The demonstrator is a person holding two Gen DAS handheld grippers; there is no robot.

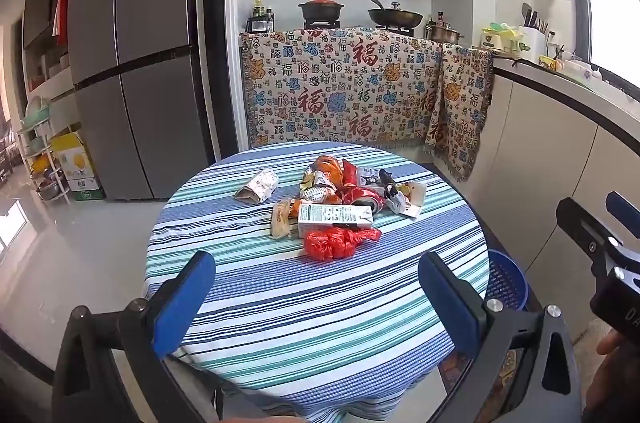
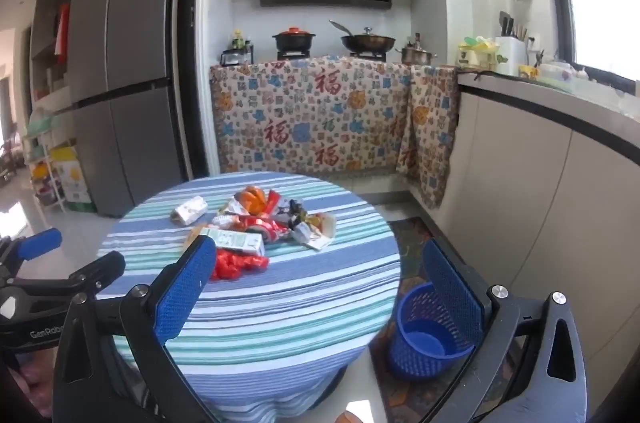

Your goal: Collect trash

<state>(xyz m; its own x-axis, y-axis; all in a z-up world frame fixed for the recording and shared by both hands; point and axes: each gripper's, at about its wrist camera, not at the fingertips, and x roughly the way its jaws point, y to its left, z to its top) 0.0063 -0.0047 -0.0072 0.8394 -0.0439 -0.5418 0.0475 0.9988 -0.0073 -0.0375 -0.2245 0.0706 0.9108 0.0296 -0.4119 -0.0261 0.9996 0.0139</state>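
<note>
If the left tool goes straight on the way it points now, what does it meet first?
Probably the red plastic bag, the nearest trash piece between the open left tool fingers, above the striped tablecloth. Depth is uncertain.

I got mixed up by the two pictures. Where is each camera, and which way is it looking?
Left wrist: sits on the left gripper, facing the striped table; the right gripper peeks in.
Right wrist: sits on the right gripper, facing table and blue basket; the left gripper peeks in.
Both show the trash pile and stove.

You see a blue-and-teal striped tablecloth, a red crumpled bag (glossy) and a blue mesh basket.
</note>
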